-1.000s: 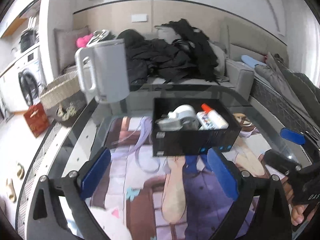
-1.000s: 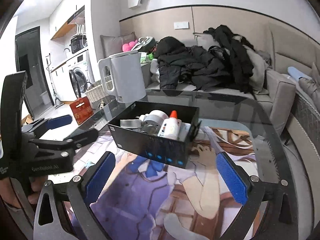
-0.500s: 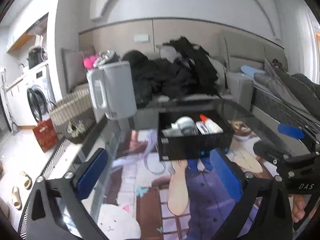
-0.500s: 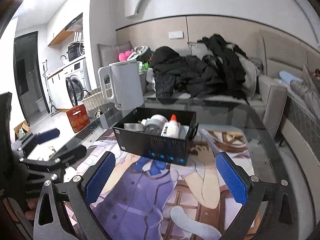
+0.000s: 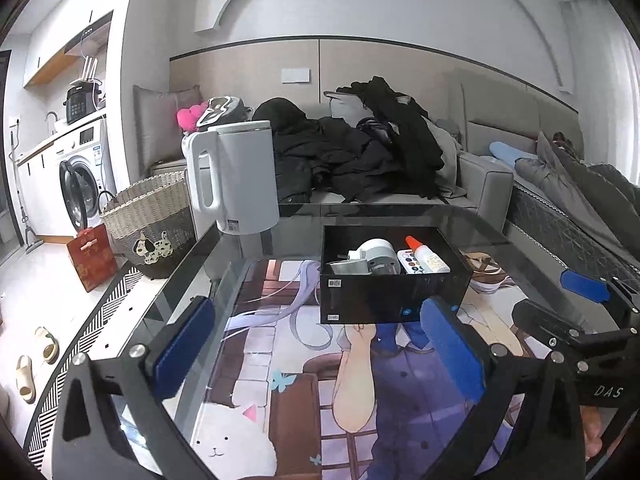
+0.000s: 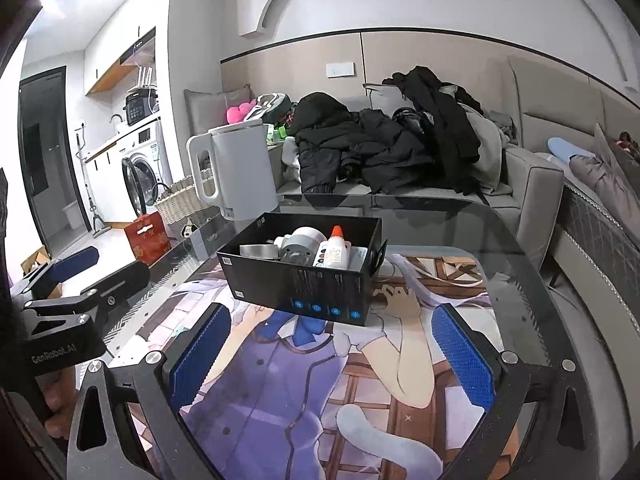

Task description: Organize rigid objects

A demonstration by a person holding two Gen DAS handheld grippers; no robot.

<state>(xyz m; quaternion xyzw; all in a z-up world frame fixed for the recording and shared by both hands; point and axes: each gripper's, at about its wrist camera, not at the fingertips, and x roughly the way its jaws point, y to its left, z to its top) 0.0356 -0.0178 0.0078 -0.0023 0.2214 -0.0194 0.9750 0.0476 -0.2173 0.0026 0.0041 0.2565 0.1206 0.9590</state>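
1. The left gripper (image 5: 316,344) has its jaws spread fully wide and holds nothing. It hovers over the desk (image 5: 532,256) on the near side of the box (image 5: 394,296).
2. The right gripper (image 6: 330,354) also stands wide open and empty, above the printed mat (image 6: 280,380), with the box beyond its fingertips.
3. The box is black and open-topped. It stands on the desk near the middle, closer to the far edge, with its bottom partly on the mat.
4. In the box: a glue bottle (image 5: 427,255) with an orange cap lying at the right, a paint palette (image 5: 407,266) just beside it, a white tape dispenser (image 5: 376,254) in the middle, and a metal tin (image 5: 349,267) at the left.
5. A white kettle (image 5: 240,176) stands upright at the far left corner of the desk, well apart from the box.
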